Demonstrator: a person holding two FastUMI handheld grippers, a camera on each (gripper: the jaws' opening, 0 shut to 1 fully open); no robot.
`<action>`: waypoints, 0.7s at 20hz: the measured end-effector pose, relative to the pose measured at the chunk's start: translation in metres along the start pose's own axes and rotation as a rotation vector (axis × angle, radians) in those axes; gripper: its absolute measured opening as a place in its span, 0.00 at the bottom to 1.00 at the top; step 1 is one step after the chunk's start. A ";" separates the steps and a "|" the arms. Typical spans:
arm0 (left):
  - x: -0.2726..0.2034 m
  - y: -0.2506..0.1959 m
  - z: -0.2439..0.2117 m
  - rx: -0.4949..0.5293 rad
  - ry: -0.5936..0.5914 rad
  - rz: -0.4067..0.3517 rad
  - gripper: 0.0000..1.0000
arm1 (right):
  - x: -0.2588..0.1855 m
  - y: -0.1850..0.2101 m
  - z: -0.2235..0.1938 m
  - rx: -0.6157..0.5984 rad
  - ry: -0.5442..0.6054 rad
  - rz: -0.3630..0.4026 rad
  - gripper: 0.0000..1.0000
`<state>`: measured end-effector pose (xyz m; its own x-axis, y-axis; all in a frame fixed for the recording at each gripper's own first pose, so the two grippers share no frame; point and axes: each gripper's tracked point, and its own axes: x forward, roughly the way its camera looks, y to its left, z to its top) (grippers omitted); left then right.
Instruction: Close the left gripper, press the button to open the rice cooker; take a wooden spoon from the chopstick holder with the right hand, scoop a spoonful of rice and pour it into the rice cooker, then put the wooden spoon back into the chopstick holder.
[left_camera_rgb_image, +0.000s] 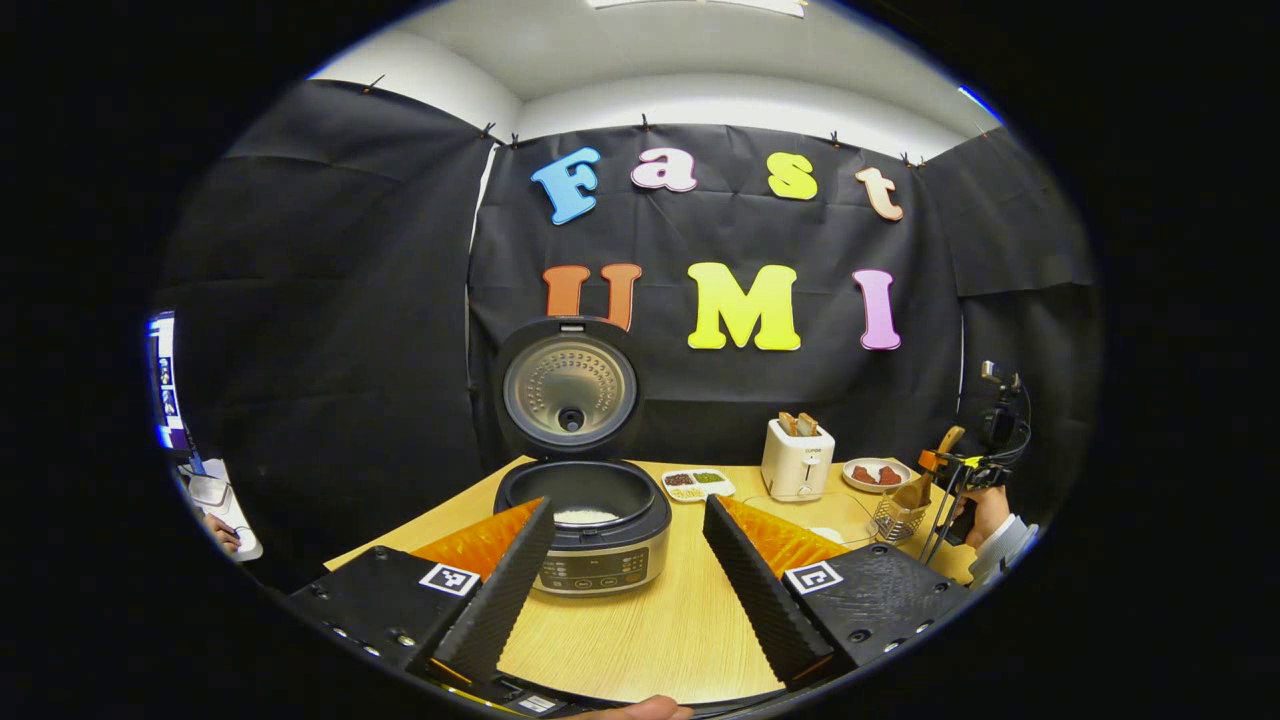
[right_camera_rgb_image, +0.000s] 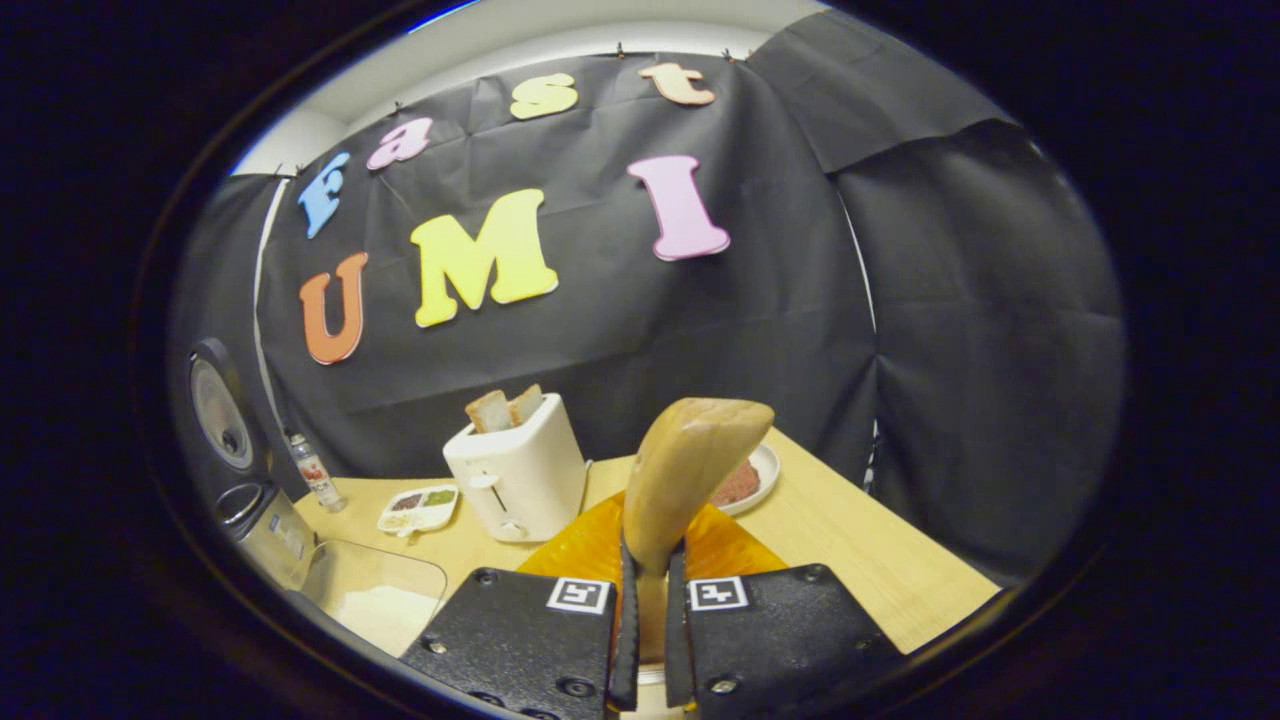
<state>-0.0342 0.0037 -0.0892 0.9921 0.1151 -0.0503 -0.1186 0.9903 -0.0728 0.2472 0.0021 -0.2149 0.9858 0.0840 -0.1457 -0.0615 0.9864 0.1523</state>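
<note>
- Spoon (right_camera_rgb_image: 690, 470): clamped between the right gripper (right_camera_rgb_image: 645, 640) jaws, handle low, bowl end pointing up in front of the toaster (right_camera_rgb_image: 520, 475).
- In the left gripper view, the right gripper (left_camera_rgb_image: 965, 480) hangs over the holder (left_camera_rgb_image: 897, 515) at the table's (left_camera_rgb_image: 660, 630) right edge.
- Cooker (left_camera_rgb_image: 590, 525): lid (left_camera_rgb_image: 568, 388) up, white rice inside the pot.
- Left gripper (left_camera_rgb_image: 625, 560): jaws wide apart, holding nothing, aimed at the cooker.
- Clear tub of rice (right_camera_rgb_image: 385, 600) sits near the cooker.
</note>
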 end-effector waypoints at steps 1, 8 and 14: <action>-0.002 0.001 0.002 -0.005 -0.002 -0.002 0.96 | -0.005 0.004 0.009 -0.018 -0.016 0.002 0.16; -0.020 0.015 0.009 -0.053 -0.043 -0.016 0.95 | -0.046 0.047 0.057 -0.097 -0.081 0.065 0.16; -0.036 0.027 0.014 -0.052 -0.073 -0.020 0.95 | -0.063 0.103 0.068 -0.126 -0.099 0.132 0.16</action>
<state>-0.0729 0.0275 -0.0755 0.9945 0.1022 0.0243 -0.0984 0.9873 -0.1244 0.1893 0.0884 -0.1232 0.9781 0.2051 -0.0347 -0.2037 0.9782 0.0393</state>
